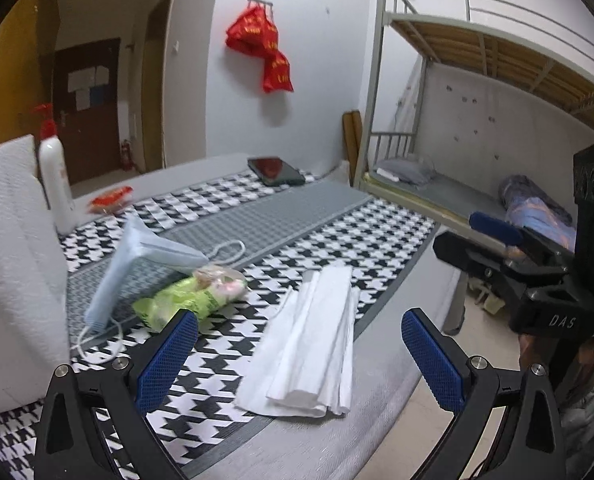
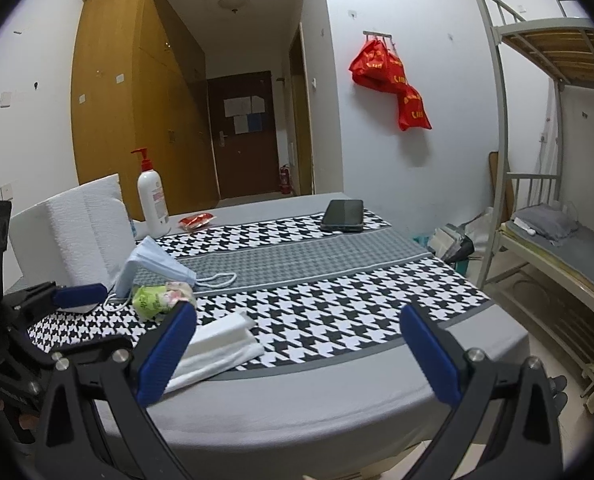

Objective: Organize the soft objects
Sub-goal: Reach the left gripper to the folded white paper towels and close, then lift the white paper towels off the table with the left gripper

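Left gripper [image 1: 299, 354]: jaws spread wide, nothing between the blue pads; held low over the near edge of the table [image 1: 337, 440].
Folded white tissue stack [image 1: 313, 344]: flat on the houndstooth cloth [image 1: 329, 248], directly between and just ahead of the left jaws.
Green soft packet [image 1: 185, 296]: just beyond the left-hand pad, touching the blue face masks [image 1: 145, 264], which lean tilted over it, ear loops trailing.
White paper-towel pack [image 1: 13, 248]: upright, far left of the jaws.
Pump bottle [image 1: 57, 184]: behind that pack.
Phone [image 1: 275, 171]: far end of the cloth.

Right gripper [image 2: 299, 354]: jaws likewise wide, holding nothing, hovering at the table's near edge, with the tissue stack behind its left-hand pad.
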{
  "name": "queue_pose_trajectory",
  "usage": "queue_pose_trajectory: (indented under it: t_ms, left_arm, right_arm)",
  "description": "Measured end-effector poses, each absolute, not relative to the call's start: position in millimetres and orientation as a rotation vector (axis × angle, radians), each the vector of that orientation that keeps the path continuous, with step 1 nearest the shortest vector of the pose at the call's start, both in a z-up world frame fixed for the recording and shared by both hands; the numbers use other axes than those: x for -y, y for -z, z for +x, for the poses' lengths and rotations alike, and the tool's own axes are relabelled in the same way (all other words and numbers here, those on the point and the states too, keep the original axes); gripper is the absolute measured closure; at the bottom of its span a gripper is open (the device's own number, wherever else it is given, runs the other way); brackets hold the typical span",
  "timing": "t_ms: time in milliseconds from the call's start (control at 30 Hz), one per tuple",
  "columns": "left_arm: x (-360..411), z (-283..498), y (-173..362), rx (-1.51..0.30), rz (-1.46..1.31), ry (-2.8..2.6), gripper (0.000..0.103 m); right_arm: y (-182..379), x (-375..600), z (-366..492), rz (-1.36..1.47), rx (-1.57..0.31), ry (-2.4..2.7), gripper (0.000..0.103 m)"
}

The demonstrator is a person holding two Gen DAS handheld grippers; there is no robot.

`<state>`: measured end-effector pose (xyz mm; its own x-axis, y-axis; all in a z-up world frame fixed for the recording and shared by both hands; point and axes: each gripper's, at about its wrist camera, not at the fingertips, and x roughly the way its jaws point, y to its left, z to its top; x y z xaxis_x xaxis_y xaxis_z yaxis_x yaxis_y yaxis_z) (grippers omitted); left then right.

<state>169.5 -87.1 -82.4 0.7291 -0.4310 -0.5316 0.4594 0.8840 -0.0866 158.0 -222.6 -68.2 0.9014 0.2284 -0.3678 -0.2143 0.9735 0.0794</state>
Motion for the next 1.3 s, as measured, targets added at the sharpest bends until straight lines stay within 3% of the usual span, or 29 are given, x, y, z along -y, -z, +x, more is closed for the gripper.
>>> queue_pose_trajectory:
  t_ms: [233,400,1067,1167,1233,1300]
  left_arm:
    - [103,181,93,-0.623,0.101,0.516,0.008]
    - [107,188,99,-0.666,0.115,0.524,0.024]
    - [118,200,116,-0.762,0.164,0.501,0.060]
    - [117,201,115,-0.762,0.160,0.489,0.068]
    - [116,202,115,-0.768,0.141,0.512,0.080]
    - [117,201,114,-0.765,0.147,0.512,0.080]
  right_arm:
    - [69,228,164,0.065,-0.395,-0.226,0.000]
    - [70,227,166,0.069,-0.392,-0.234,0.000]
    - [79,232,169,0.109,-0.409,-0.227,0.000]
    - [80,233,168,0.112,-0.404,-0.225,0.000]
    - [80,234,169,0.114,-0.407,-0.223,0.000]
    - [82,234,170,0.115,-0.411,-0.216,0.000]
